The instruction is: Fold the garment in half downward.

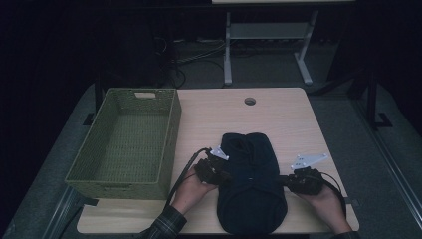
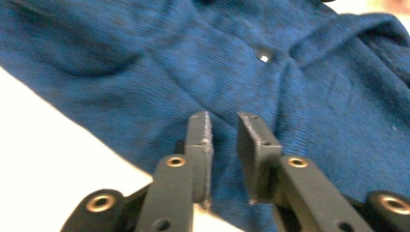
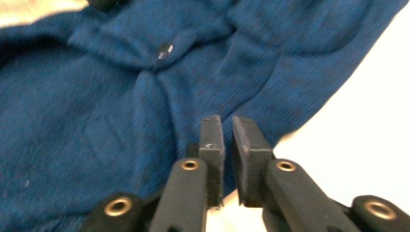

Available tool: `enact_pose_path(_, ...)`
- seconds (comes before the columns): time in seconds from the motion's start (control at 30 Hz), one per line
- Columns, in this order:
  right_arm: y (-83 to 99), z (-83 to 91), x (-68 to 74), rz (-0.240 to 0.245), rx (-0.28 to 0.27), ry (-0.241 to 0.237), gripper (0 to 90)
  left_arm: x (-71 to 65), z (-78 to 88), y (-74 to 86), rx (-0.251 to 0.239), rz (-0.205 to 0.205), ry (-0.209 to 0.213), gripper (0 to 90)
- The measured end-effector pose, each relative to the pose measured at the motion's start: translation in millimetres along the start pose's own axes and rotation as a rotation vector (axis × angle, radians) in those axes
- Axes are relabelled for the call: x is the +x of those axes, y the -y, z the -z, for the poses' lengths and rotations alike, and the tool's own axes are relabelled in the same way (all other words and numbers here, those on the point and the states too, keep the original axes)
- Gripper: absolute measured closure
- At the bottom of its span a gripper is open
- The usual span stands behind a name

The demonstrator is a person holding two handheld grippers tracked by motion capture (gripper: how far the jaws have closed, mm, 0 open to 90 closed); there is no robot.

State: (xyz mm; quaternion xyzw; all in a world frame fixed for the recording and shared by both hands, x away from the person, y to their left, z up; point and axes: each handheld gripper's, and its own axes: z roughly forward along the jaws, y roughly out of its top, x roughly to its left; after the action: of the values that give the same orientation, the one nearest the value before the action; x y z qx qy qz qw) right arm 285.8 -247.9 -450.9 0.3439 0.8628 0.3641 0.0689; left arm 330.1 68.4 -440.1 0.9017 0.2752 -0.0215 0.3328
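The folded blue garment lies at the table's near edge, its long axis running away from the person; the left gripper and right gripper flank it — jaws slightly parted, gripping nothing; the green basket waits leftward, nearer the left hand, nothing between.

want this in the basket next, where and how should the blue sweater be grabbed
Probably by its two long side edges, one gripper from each side. The blue sweater lies folded in a long bundle, with the left gripper and right gripper already flanking it, jaws slightly apart. The basket stands to its left.
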Motion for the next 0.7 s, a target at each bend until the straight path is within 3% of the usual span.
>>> enact_pose_path(0.17,-16.3,3.0,-16.5,-0.013,-0.055,0.038,65.4,15.9,15.7,-10.5,-0.066,-0.002,-0.045,55.7)
enact_pose_path(0.3,-30.8,2.0,-33.1,-0.042,-0.073,0.042,60.7,30.8,27.5,-20.2,-0.109,0.015,-0.067,48.4)
enact_pose_path(0.67,-67.1,-13.9,-63.5,-0.065,-0.082,0.075,51.2,68.5,36.8,-53.4,-0.176,0.065,-0.178,43.2)
enact_pose_path(0.7,-76.2,-17.7,-71.1,-0.075,-0.082,0.079,50.5,73.0,36.3,-57.0,-0.170,0.070,-0.187,43.3)
